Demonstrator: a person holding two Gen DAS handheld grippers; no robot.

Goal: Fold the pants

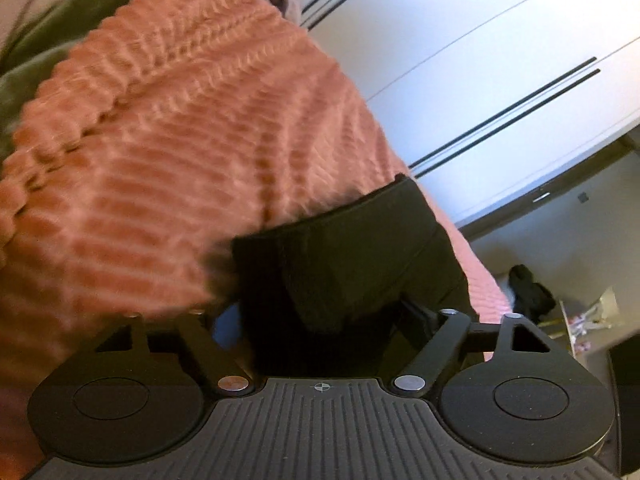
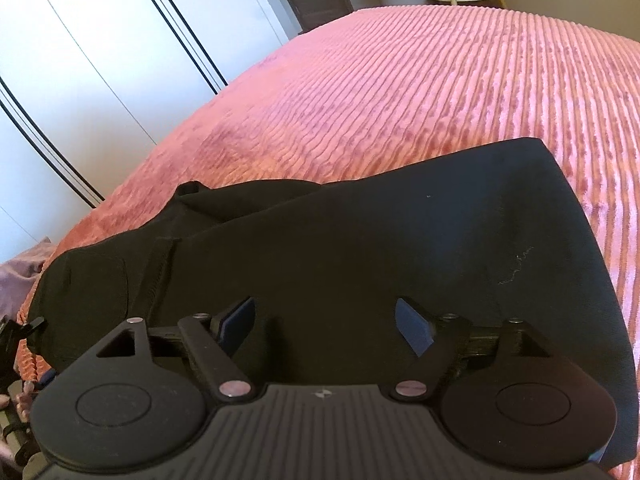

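- Black pants [image 2: 360, 248] lie folded on the pink ribbed bedspread [image 2: 420, 92], filling the lower half of the right wrist view; one rounded folded corner at 1 o'clock, a bunched end, maybe the waistband, trailing toward 9 o'clock.
- Right gripper [image 2: 326, 324]: blue-padded fingers [image 2: 414, 330] stand apart above the cloth, nothing between them.
- Left gripper [image 1: 320, 320]: black cloth fills the space between the linkages and hides the fingertips; cannot tell whether it is clamped or merely pressed into the fabric.
- In the left wrist view the pants [image 1: 348, 256] sit dead centre to 6 o'clock, bedspread [image 1: 180, 140] rising toward 11 o'clock.
- Handling, by judgement: light, soft, limp fabric, likely matte and not slippery; layers will slide over each other and sag if lifted from one point. Best hold looks like the folded edge or corners, pinching all layers together, both grippers spaced along it.
- A pale thread or lint mark [image 2: 516, 268] shows at 3 o'clock on the cloth.
- Surface: plush, yielding bed; ribs may drag on the fabric.
- Room: white wardrobe doors [image 2: 100, 60] with dark vertical lines at 10 o'clock; olive-green fabric [image 1: 60, 20] at 10 o'clock in the left view.
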